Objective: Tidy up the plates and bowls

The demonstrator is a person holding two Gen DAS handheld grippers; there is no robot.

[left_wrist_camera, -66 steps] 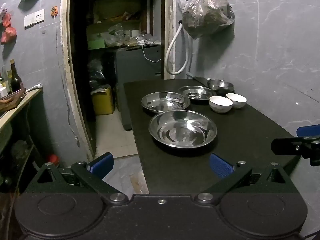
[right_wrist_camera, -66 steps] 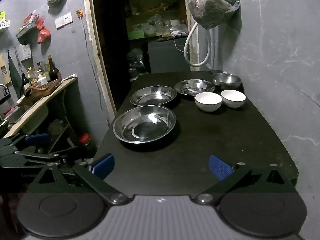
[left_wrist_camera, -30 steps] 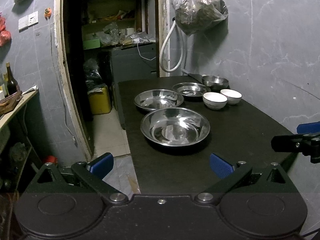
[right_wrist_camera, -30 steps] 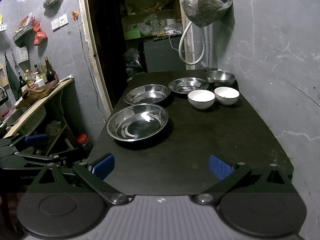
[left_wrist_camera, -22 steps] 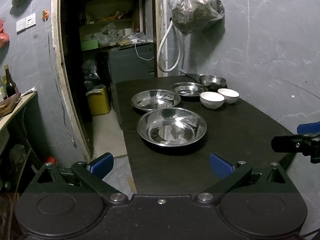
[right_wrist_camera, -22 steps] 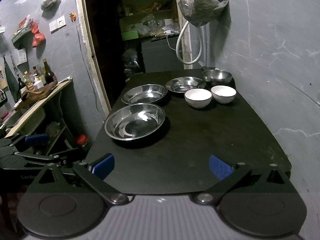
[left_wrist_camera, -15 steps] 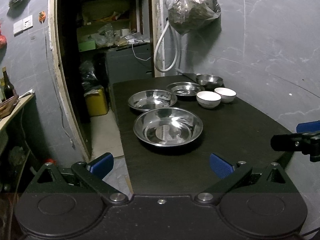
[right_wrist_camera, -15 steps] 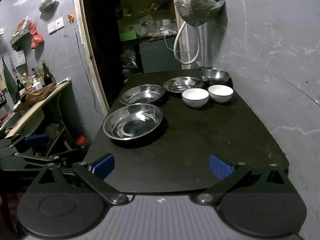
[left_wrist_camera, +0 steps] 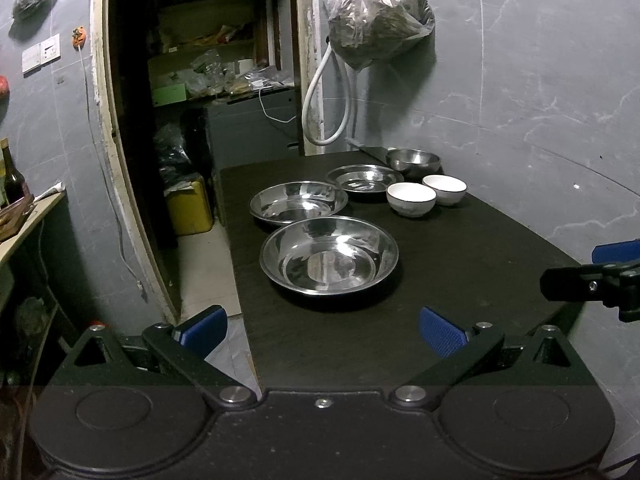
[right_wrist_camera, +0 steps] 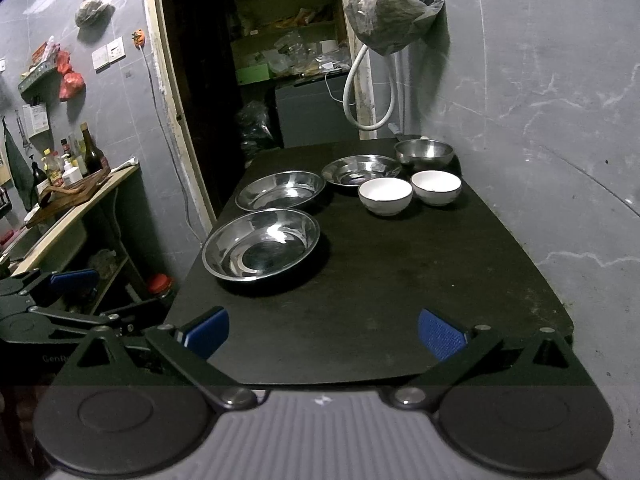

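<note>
Left claw [left_wrist_camera: 322,326] wide open, empty, held off the near edge of the desk [left_wrist_camera: 460,264]. Right claw [right_wrist_camera: 322,328] likewise spread, gripping nothing. On desk: big steel plate [left_wrist_camera: 329,254] nearest, second plate [left_wrist_camera: 298,201] just behind, small plate [left_wrist_camera: 365,177] farther back. Two white bowls [left_wrist_camera: 411,198] side by side at right, steel bowl [left_wrist_camera: 414,159] by the wall.

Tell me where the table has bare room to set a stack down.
Bare room: the near end of the table, before the large steel plate, and the wall-side strip nearer than the white bowls. The far end is crowded with dishes.
</note>
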